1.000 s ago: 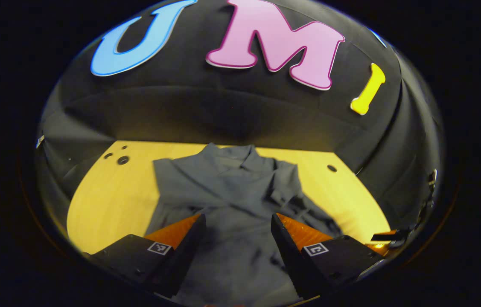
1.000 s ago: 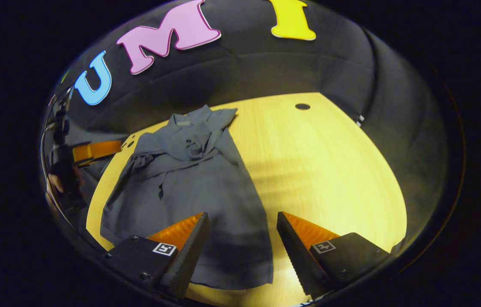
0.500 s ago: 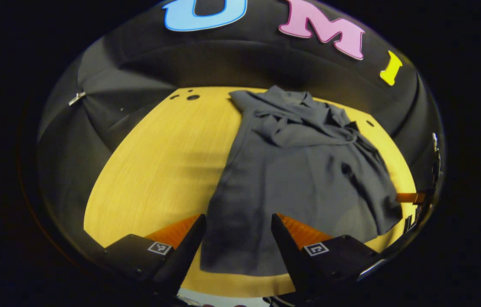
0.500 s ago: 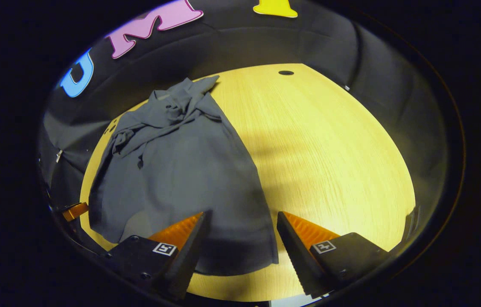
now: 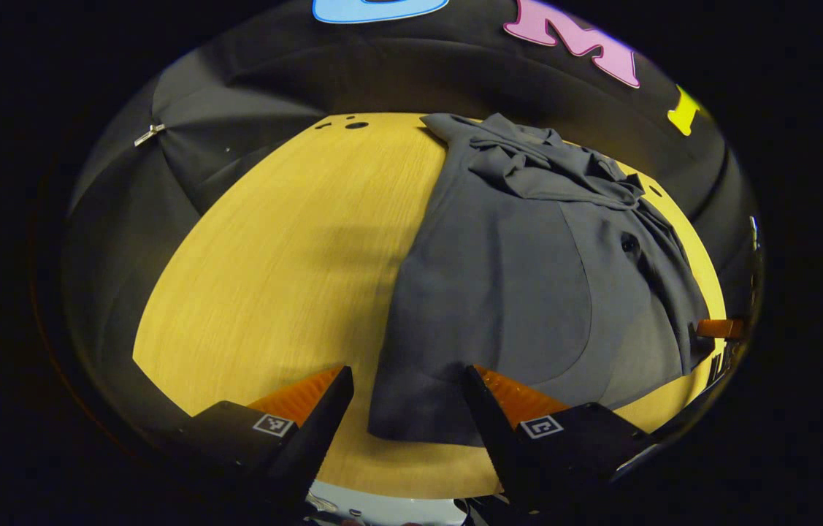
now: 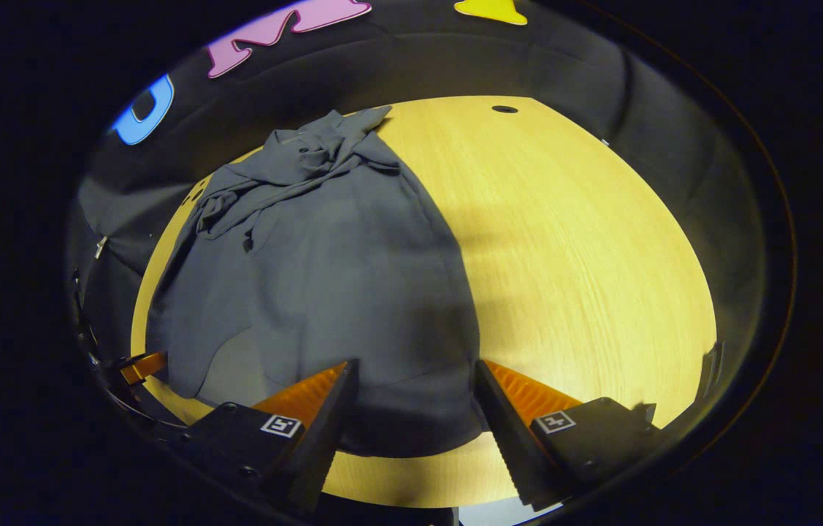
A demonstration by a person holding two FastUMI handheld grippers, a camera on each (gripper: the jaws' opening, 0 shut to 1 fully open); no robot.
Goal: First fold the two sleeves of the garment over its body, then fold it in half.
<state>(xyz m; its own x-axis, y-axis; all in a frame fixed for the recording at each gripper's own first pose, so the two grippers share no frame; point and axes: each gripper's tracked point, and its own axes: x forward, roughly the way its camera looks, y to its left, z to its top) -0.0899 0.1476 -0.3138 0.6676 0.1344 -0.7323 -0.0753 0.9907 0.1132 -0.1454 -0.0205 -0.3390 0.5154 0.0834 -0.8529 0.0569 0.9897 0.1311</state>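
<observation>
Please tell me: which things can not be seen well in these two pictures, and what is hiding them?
- Sleeves of the garment: bunched near the collar in both views; creases hide how they lie.
- Bottom hem: in the right gripper view, the right gripper fingers and shadow cover part of it.
- Left gripper: whether it touches the hem cannot be told.
- Other gripper: cut off at the left gripper view's edge.
- Small dark holes in the table: too small to identify.

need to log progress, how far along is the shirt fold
Done: both sleeves lie bunched across the grey shirt near its collar. In hand: the left tool and right tool hang open over the two hem corners, gripping nothing. Left: the fold in half, since the body lies full length on the table.
</observation>
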